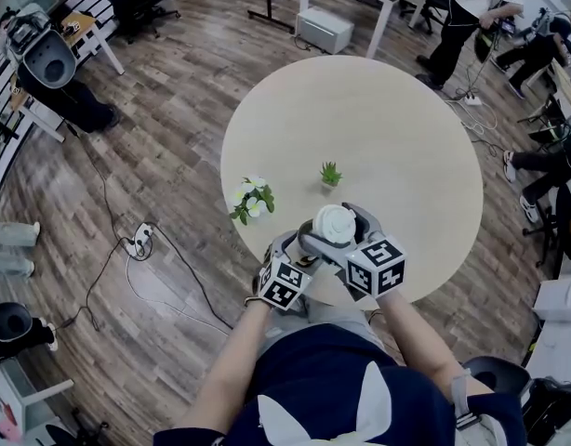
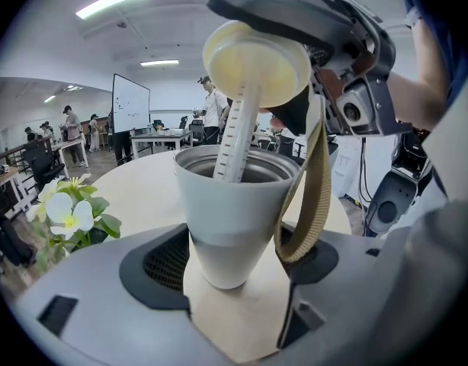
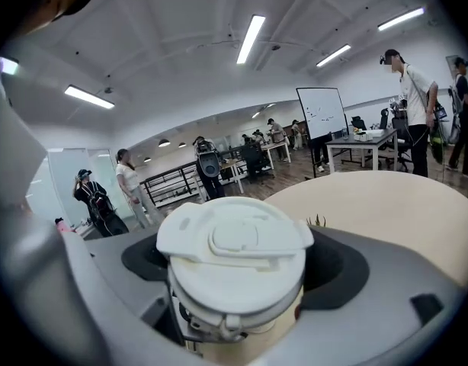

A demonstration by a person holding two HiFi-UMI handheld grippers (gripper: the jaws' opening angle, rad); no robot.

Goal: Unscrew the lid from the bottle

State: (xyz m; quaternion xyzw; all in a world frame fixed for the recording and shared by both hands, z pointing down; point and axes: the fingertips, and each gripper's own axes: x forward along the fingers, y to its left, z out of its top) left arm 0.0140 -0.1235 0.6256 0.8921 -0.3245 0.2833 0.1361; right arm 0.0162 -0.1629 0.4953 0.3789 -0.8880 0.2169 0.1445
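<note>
The white-and-grey bottle (image 2: 232, 219) stands upright between the jaws of my left gripper (image 2: 234, 269), which is shut on its lower body. Its steel mouth is uncovered. The white lid (image 2: 257, 63) hangs tilted just above the mouth, and its ribbed straw (image 2: 235, 132) still reaches down into the bottle. A tan strap (image 2: 306, 197) dangles from the lid beside the bottle. My right gripper (image 3: 238, 280) is shut on the lid (image 3: 234, 239). In the head view both grippers meet at the near table edge, with the lid (image 1: 336, 223) on top, the left gripper (image 1: 299, 249) below it and the right gripper (image 1: 346, 229) around it.
A round beige table (image 1: 406, 156) carries white flowers (image 1: 251, 198) and a small green potted plant (image 1: 330, 174) just beyond the grippers. Cables and a power strip (image 1: 139, 240) lie on the wooden floor to the left. People and desks stand at the far right.
</note>
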